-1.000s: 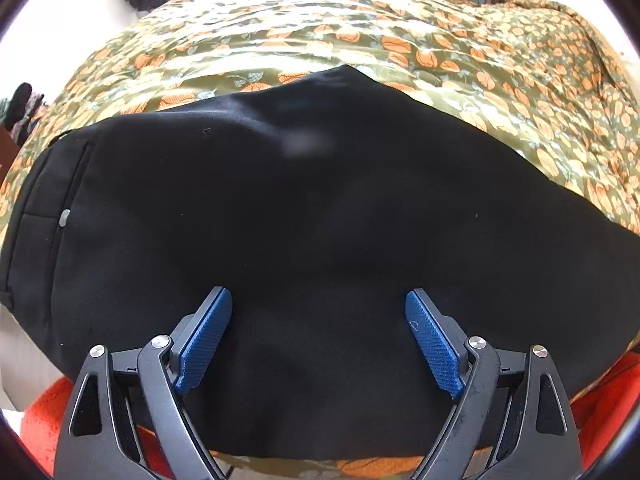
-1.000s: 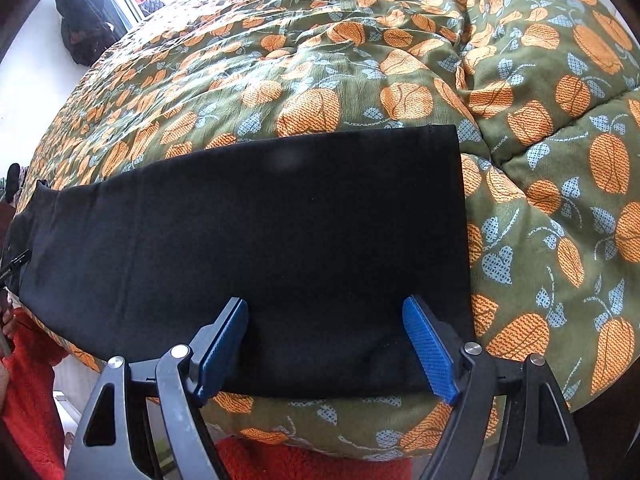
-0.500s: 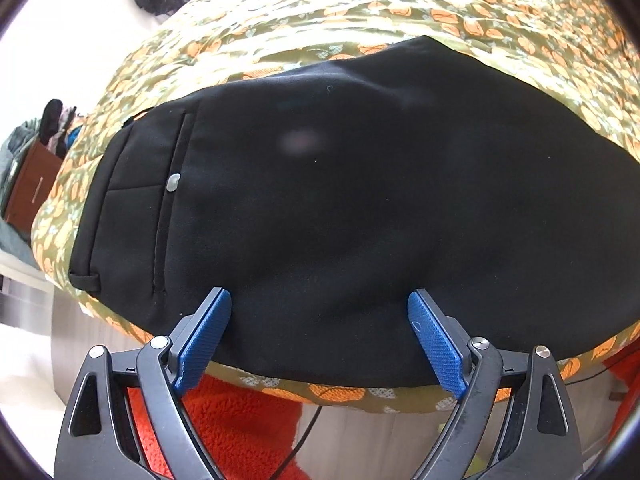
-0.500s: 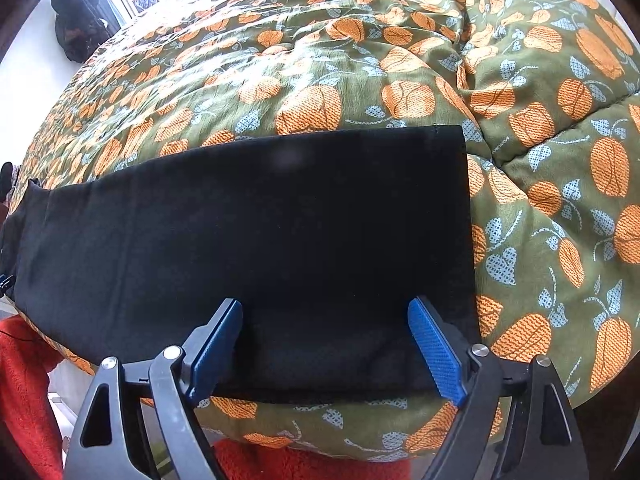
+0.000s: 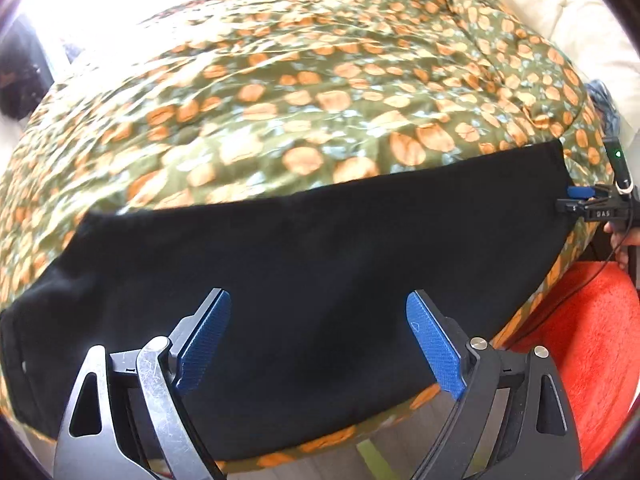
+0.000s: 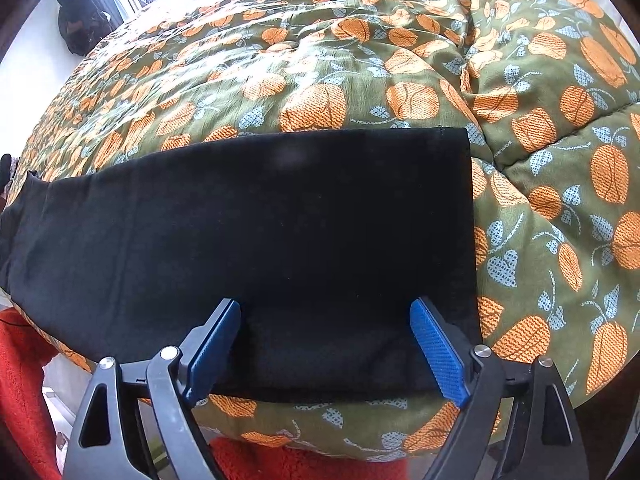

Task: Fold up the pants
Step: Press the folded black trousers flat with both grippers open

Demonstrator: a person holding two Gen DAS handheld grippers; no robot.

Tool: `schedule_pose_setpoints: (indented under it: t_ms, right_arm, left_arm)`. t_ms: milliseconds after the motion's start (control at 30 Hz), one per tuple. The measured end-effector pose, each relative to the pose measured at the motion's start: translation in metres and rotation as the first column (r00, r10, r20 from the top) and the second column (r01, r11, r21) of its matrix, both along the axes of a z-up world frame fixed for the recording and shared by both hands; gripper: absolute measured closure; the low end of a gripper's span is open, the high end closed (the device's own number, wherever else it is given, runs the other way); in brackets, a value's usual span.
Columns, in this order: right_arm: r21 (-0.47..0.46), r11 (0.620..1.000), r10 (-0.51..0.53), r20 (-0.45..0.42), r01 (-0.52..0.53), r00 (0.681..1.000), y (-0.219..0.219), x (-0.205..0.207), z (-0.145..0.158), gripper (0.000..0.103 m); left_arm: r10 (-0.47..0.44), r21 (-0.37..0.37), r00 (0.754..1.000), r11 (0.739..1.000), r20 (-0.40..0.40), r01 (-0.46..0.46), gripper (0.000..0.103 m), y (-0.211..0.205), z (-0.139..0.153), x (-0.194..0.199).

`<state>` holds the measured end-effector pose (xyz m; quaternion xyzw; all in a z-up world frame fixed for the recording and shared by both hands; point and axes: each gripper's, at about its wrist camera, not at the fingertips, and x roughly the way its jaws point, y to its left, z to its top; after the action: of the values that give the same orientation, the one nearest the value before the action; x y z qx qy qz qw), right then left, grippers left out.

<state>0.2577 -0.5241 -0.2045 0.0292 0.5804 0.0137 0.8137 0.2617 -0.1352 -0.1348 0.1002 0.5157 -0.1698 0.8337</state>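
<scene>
Here, the largest thing is the bed's quilt (image 6: 400,52), olive green with orange fruit and pale leaves, puffy and uneven. Across its near edge lie the black pants (image 6: 280,220), laid flat as one long band; in the right wrist view the hem end shows square at 3 o'clock, the rest running off toward 9 o'clock. In the left wrist view the same band runs from 8 o'clock to 3 o'clock.

The cloth looks soft, limp and light, likely to sag and drag on the quilt if lifted by one point. Best hold, I judge, is at a corner or edge of the hem, pinching both layers together.

The right gripper (image 6: 326,346) hovers over the hem end, its blue pads spread wide and not pressing on the cloth. The left gripper (image 5: 318,338) hangs above mid-leg, equally wide apart, holding nothing.
</scene>
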Motion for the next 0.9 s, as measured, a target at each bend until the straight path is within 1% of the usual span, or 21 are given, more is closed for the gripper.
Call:
schedule_pose_setpoints:
  t_ms: [100, 200, 300, 400, 500, 667, 700, 767, 900]
  right_arm:
    - [-0.002, 1.000, 0.007, 0.002, -0.007, 1.000, 0.000, -0.001, 0.000, 0.017]
    - [0.000, 1.000, 0.011, 0.005, -0.011, 1.000, 0.000, -0.001, 0.000, 0.017]
    - [-0.005, 1.000, 0.014, 0.004, -0.014, 1.000, 0.001, -0.003, 0.000, 0.017]
    - [-0.009, 1.000, 0.018, 0.002, -0.018, 1.000, 0.003, -0.002, 0.000, 0.016]
    - [-0.006, 1.000, 0.023, 0.004, -0.023, 1.000, 0.002, -0.002, 0.000, 0.016]
    - [0.000, 1.000, 0.029, 0.007, -0.029, 1.000, 0.000, -0.003, 0.000, 0.016]
    - [0.001, 1.000, 0.028, 0.007, -0.028, 1.000, 0.000, -0.003, 0.001, 0.016]
    - [-0.001, 1.000, 0.025, 0.007, -0.025, 1.000, 0.000, -0.003, 0.001, 0.016]
    - [-0.007, 1.000, 0.021, 0.005, -0.021, 1.000, 0.002, -0.002, 0.000, 0.015]
  left_arm:
    - [-0.006, 0.009, 1.000, 1.000, -0.019, 0.007, 0.012, -0.050, -0.010, 0.037]
    - [0.032, 0.016, 0.998, 0.999, -0.047, -0.031, 0.013, -0.076, -0.025, 0.070]
    - [0.061, 0.049, 0.997, 0.997, -0.056, -0.058, 0.013, -0.093, -0.040, 0.086]
    - [0.053, 0.112, 0.997, 0.993, -0.052, -0.047, 0.013, -0.105, -0.054, 0.085]
    - [0.026, 0.157, 0.999, 0.987, -0.036, -0.020, 0.013, -0.111, -0.062, 0.071]
    - [-0.050, 0.197, 0.999, 0.979, 0.011, 0.047, 0.013, -0.115, -0.059, 0.031]
    - [-0.071, 0.199, 0.997, 0.978, 0.015, 0.066, 0.012, -0.115, -0.059, 0.021]
    - [-0.102, 0.180, 0.995, 0.978, -0.007, 0.101, 0.012, -0.117, -0.061, 0.006]
    - [-0.125, 0.143, 0.992, 0.982, -0.015, 0.126, 0.012, -0.119, -0.064, -0.024]
